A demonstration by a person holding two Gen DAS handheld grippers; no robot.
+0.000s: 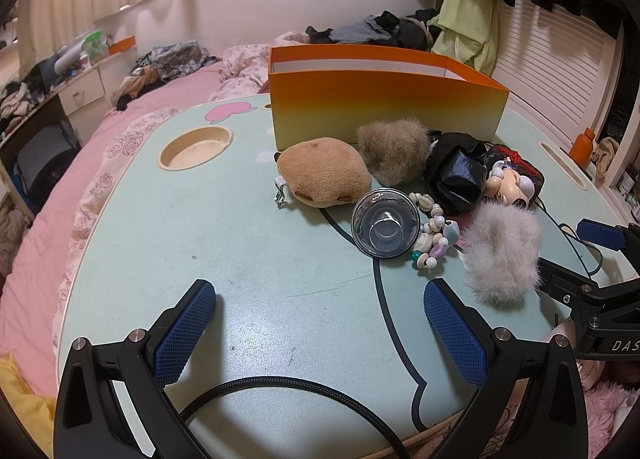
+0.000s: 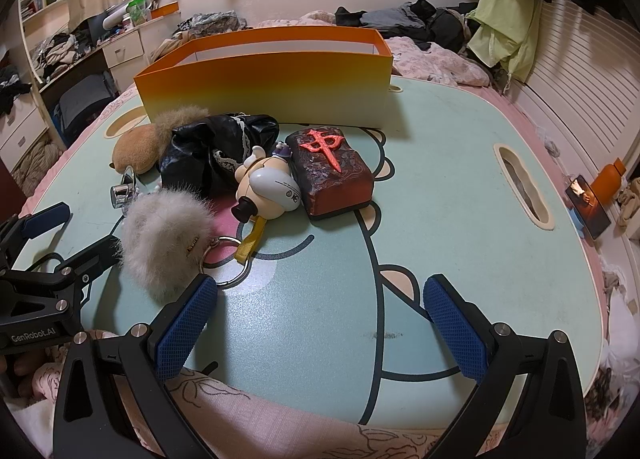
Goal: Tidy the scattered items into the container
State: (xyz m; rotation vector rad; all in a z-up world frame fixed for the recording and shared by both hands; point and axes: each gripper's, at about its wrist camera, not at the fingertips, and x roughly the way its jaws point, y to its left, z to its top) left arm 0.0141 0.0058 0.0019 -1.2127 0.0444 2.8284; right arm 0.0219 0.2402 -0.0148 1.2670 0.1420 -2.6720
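Note:
An orange box (image 1: 384,107) (image 2: 264,91) stands open at the back of the pale green lap table (image 1: 240,251). In front of it lie a tan plush (image 1: 324,173), a brown fur ball (image 1: 394,157), a black glossy pouch (image 1: 456,175) (image 2: 208,155), a clear glass cup on its side (image 1: 386,229), a bead bracelet (image 1: 434,235), a white figure keychain (image 2: 268,183), a dark red mahjong-tile block (image 2: 332,171) and a grey fur pompom (image 1: 502,255) (image 2: 164,239). My left gripper (image 1: 320,295) is open and empty above the near table. My right gripper (image 2: 320,295) is open and empty, near the pompom.
The table sits on a bed with pink covers (image 1: 36,267). It has a round cup recess (image 1: 196,147) at the left and a slot handle (image 2: 524,187) at the right. Clothes (image 1: 384,31) lie behind the box. A phone (image 2: 588,207) and orange bottle (image 2: 608,179) stand at the right.

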